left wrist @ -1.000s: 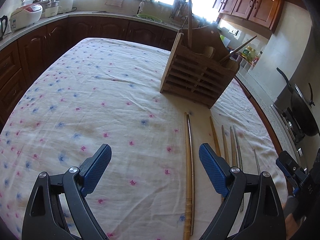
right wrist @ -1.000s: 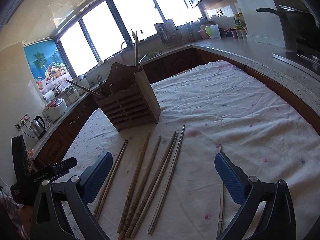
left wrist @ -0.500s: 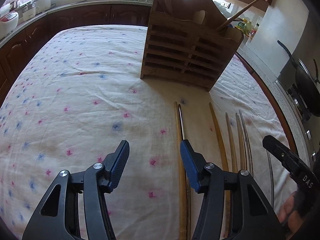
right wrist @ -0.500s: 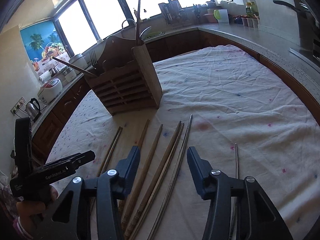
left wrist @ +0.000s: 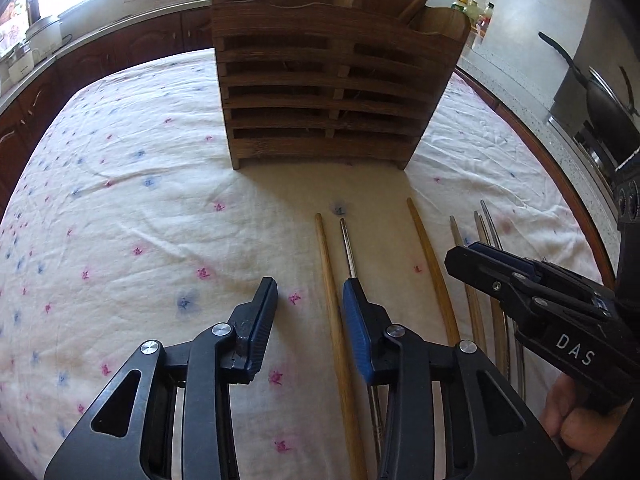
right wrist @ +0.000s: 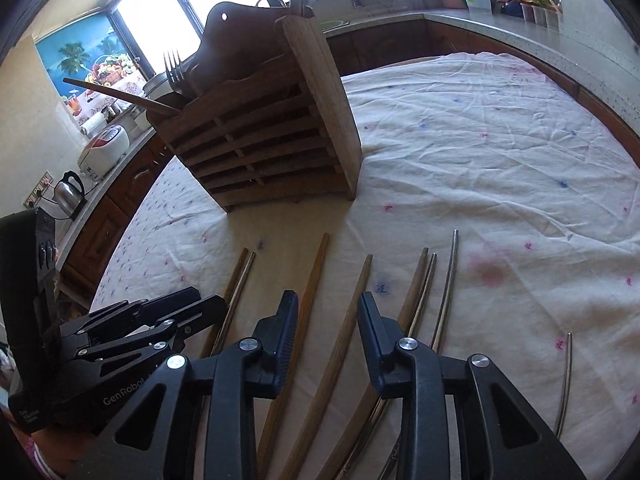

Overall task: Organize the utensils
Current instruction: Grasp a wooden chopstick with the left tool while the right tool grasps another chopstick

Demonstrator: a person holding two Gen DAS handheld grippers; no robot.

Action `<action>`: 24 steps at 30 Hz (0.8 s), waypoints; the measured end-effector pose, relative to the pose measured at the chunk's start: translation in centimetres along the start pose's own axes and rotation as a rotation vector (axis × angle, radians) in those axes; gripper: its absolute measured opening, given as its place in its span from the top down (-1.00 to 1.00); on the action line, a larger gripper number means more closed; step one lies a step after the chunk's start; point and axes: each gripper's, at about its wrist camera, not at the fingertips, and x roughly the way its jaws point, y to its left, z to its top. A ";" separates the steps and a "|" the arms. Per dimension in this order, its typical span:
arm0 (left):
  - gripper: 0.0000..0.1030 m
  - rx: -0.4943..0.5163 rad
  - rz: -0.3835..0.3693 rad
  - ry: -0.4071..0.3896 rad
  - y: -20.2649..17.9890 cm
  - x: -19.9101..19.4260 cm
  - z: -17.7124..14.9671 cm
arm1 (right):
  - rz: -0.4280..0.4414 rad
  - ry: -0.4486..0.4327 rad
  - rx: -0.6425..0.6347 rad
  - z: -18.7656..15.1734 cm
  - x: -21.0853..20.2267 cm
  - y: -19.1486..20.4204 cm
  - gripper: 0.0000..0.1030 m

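A slatted wooden utensil holder stands on the flowered tablecloth, with a fork and sticks in it. Several wooden and metal chopsticks lie in a row in front of it. My left gripper hovers low with its jaws closing. A wooden chopstick lies between them untouched, and a metal chopstick runs under the right finger. My right gripper is also closing, over a wooden chopstick that its pads do not touch. Each gripper shows in the other's view: right gripper, left gripper.
One metal chopstick lies apart at the far right of the row. A kitchen counter rings the table, with a rice cooker and a kettle. A dark pan sits on the stove beyond the table's right edge.
Both grippers have moved forward and down towards the row of chopsticks, and their jaws have narrowed from wide open. The holder now looms larger in both views.
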 end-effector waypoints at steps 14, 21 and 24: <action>0.82 -0.062 -0.006 0.022 4.4 -1.7 -0.9 | -0.024 0.022 -0.061 1.5 1.8 1.1 0.48; 0.81 -0.064 0.017 0.043 3.9 -0.6 0.1 | -0.074 0.004 -0.104 3.4 2.6 1.9 0.48; 0.81 -0.076 0.020 0.047 3.9 -0.4 0.3 | -0.072 -0.002 -0.113 3.8 2.3 2.1 0.46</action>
